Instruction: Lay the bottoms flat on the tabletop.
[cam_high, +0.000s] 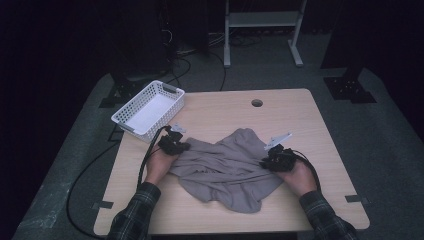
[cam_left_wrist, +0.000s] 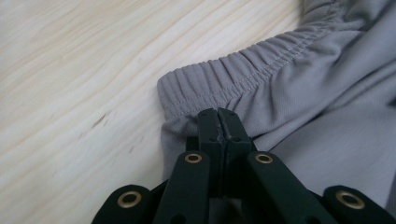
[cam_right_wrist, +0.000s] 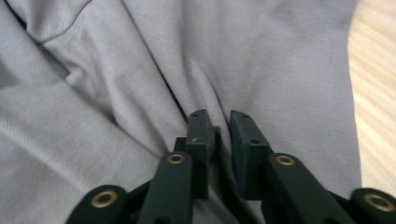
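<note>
The grey shorts (cam_high: 227, 167) are lying crumpled mid-table, nothing folded yet, while the left gripper (cam_left_wrist: 218, 116) is pinching shut just under the waistband (cam_left_wrist: 233, 74) and the right gripper (cam_right_wrist: 222, 122), jaws slightly parted, is straddling a fold, the white basket (cam_high: 148, 109) waiting far left.

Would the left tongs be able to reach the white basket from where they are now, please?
Probably yes. The left tongs sit just in front of the white basket with bare table between, but they are shut on the grey garment, which would drag along.
</note>
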